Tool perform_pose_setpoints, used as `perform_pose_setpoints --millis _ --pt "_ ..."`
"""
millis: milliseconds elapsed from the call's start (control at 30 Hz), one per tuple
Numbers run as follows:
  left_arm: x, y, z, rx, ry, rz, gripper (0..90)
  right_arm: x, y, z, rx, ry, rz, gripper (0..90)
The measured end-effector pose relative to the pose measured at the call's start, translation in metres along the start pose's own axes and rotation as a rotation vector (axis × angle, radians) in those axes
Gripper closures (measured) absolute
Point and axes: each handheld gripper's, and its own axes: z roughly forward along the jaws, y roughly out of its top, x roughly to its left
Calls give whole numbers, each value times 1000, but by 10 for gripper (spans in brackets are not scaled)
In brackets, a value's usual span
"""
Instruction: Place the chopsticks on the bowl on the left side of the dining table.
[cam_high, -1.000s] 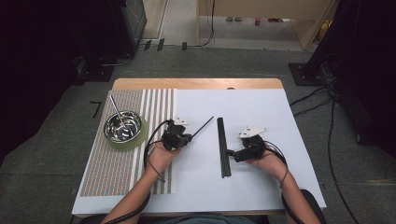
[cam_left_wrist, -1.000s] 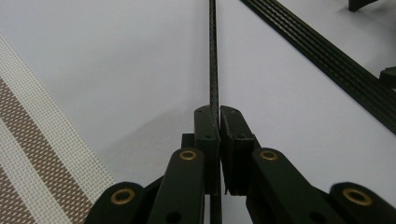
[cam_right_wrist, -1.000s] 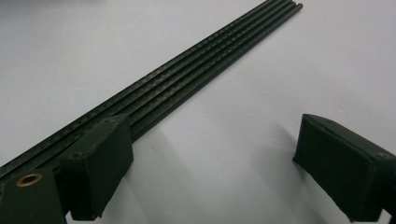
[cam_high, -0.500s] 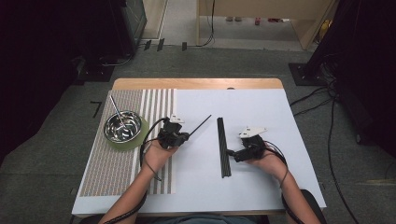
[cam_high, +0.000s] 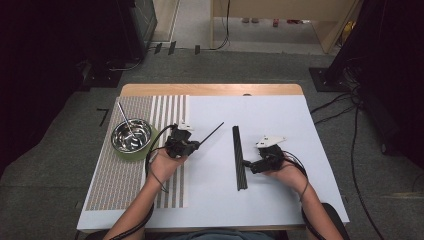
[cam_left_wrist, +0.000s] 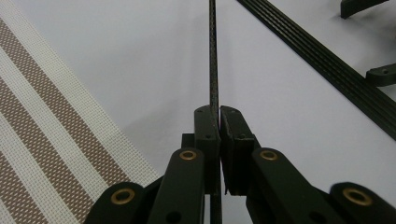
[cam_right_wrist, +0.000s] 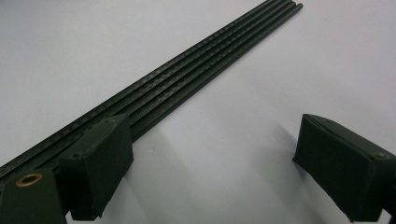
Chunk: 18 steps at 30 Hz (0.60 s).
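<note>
My left gripper (cam_high: 196, 145) (cam_left_wrist: 218, 114) is shut on one thin black rod (cam_high: 212, 132) (cam_left_wrist: 213, 56), held near its end. The rod points away to the upper right, just above the white table. Several matching black rods (cam_high: 239, 157) (cam_right_wrist: 187, 77) (cam_left_wrist: 327, 60) lie side by side in a straight row at mid-table. My right gripper (cam_high: 247, 164) (cam_right_wrist: 219, 154) stands open just right of that row. Its left finger (cam_right_wrist: 100, 168) rests against the row's near part and nothing lies between the fingers.
A striped placemat (cam_high: 120, 185) covers the table's left part. On it a steel bowl (cam_high: 131, 135) sits on a green coaster (cam_high: 145, 151), with a thin metal stick (cam_high: 124, 116) leaning out of it. The wooden far edge (cam_high: 210, 90) shows bare.
My left gripper has shifted slightly to the left with the rod still clamped in it. The right gripper and the row of rods have stayed put.
</note>
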Motion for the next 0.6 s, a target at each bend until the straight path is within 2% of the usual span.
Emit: perform_pose_setpoints --millis 600 --pt "4 -1 -8 12 -11 12 876 0 0 0 -1 0 1 109"
